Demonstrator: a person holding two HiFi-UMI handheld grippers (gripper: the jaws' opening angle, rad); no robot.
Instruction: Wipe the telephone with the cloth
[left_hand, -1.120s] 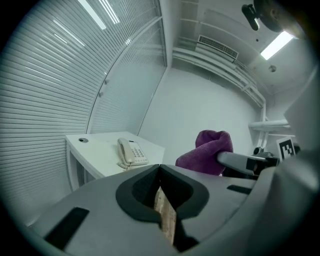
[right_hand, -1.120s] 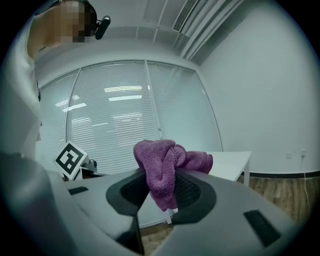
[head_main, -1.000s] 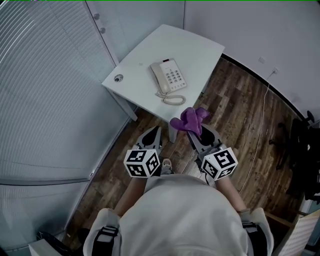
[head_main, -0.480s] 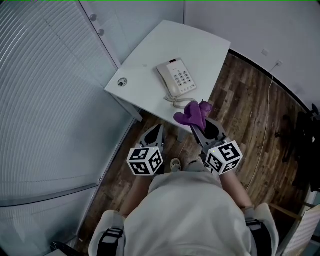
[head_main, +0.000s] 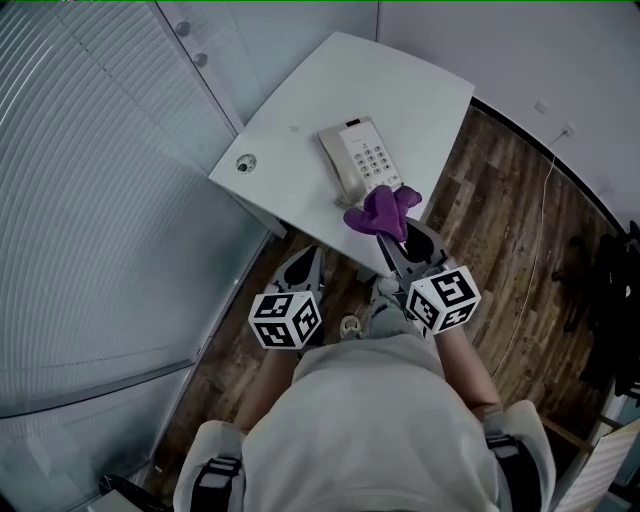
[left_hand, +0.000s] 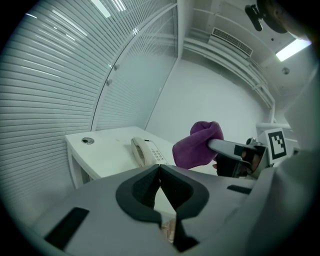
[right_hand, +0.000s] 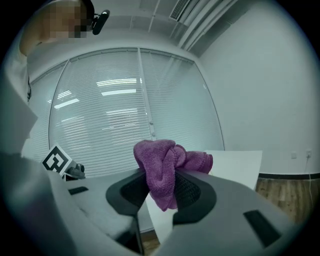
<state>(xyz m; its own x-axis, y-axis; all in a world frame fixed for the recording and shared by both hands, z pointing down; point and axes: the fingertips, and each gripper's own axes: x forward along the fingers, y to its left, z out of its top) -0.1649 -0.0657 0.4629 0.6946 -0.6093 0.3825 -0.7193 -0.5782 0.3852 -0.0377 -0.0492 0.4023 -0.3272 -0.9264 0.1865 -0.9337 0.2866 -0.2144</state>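
Note:
A cream telephone (head_main: 358, 161) (left_hand: 145, 151) lies on the small white table (head_main: 300, 130), its handset along its left side. My right gripper (head_main: 392, 236) (right_hand: 162, 187) is shut on a bunched purple cloth (head_main: 380, 209) (right_hand: 165, 162) (left_hand: 196, 146), which hangs over the table's near edge just in front of the telephone. My left gripper (head_main: 303, 265) (left_hand: 160, 184) is shut with nothing in it and stays lower, over the wooden floor to the left of the right one.
A round cable grommet (head_main: 243, 163) sits at the table's left corner. Glass walls with blinds (head_main: 90, 200) stand to the left. A white cable (head_main: 530, 260) runs across the wooden floor on the right. A dark object (head_main: 610, 300) stands at the far right.
The right gripper has carried the purple cloth forward from over the floor to the table's near edge, close to the telephone. The left gripper has kept its place beside it.

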